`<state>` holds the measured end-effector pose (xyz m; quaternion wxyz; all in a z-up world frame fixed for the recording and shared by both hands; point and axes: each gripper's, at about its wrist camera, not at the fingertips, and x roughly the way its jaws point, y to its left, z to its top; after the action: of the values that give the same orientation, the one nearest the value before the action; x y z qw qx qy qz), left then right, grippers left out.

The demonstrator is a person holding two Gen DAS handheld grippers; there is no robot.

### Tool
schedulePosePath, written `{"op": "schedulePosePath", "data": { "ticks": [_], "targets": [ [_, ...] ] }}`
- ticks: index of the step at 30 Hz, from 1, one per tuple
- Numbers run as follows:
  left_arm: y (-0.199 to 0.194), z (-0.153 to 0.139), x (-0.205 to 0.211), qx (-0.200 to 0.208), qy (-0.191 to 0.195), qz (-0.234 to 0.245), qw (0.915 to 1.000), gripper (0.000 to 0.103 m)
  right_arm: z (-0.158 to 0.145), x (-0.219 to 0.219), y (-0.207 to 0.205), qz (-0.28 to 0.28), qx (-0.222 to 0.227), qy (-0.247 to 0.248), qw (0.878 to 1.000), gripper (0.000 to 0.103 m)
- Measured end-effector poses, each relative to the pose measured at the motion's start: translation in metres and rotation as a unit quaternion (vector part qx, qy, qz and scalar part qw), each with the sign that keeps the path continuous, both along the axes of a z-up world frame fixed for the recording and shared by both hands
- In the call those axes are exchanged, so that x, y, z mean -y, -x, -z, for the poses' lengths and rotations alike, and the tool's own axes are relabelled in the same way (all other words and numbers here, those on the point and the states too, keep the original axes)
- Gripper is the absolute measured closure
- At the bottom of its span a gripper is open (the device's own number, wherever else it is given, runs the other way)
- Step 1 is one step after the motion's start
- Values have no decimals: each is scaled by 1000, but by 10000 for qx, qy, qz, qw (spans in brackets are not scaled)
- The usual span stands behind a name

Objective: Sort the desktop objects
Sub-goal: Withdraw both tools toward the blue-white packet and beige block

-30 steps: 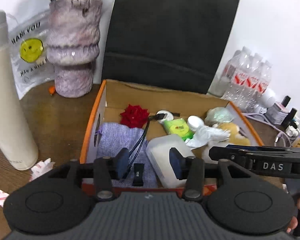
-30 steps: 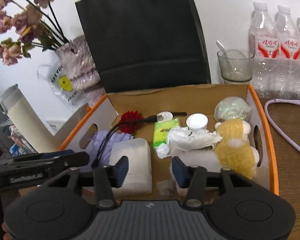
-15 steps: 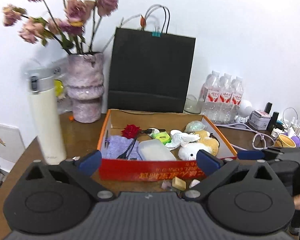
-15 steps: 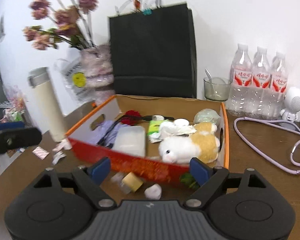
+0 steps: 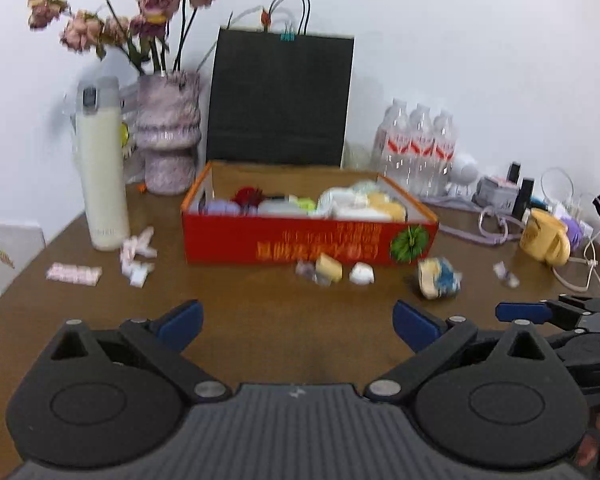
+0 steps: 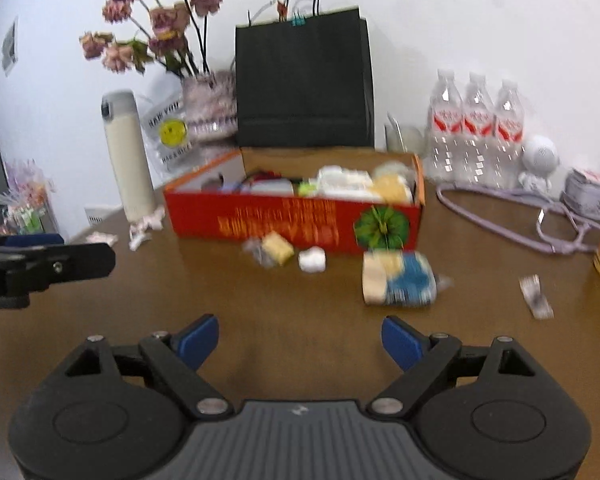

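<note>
A red cardboard box full of small items stands mid-table. In front of it lie a yellow cube, a white lump and a blue-and-cream packet. Crumpled pink-white wrappers and a flat pink packet lie to the left. My left gripper is open and empty, well back from the box. My right gripper is open and empty, also back from the box.
A cream thermos, a vase of dried roses, a black paper bag and water bottles stand behind the box. A yellow mug, lilac cable and a small wrapper lie at the right.
Both grippers have pulled back from over the box to the table's near side, and their jaws have opened wide. The loose items in front of the box have come into view.
</note>
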<state>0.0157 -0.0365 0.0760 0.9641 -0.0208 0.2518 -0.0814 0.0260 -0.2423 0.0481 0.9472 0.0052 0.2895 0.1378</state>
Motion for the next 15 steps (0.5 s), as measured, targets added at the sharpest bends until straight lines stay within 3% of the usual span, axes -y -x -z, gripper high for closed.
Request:
{"op": "schedulePosePath", "data": {
  "ticks": [5,9,15],
  "targets": [
    [3,14,6,-128,-82,151,9998,0,15,13,13,208,-143,-138,9996,15],
    [-2,22,13,-256,107,260,9993,0,15,28,18,547,-93,-43,9985,15],
    [-42,32,47,-354,118,693,9969,0,18,54,10,933,-68,135,9955,15]
  ]
}}
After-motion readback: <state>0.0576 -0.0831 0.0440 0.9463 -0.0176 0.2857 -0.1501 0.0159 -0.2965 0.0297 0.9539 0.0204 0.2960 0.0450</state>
